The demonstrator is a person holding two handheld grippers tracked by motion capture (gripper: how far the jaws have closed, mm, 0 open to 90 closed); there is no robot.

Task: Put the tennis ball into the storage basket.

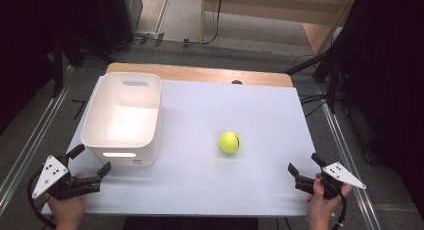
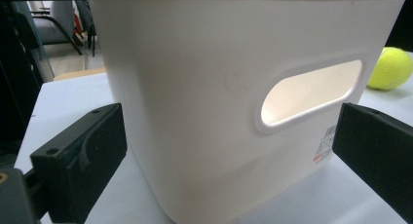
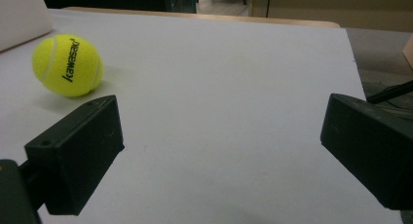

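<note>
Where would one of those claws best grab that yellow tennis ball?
Probably across the middle of the tennis ball, its widest part, since a round ball slips out of an off-centre pinch. It lies alone on the white table, clear of the white bin. The open right gripper is nearer, so come from that side.

A lab: white-topped table (image 1: pixel 200 185) between metal floor rails (image 1: pixel 30 140) and trailing cables (image 1: pixel 217 20).

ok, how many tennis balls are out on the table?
1. The yellow tennis ball lies on the white table, right of the white bin and apart from it. The bin's inside looks empty as far as the high view shows.
</note>
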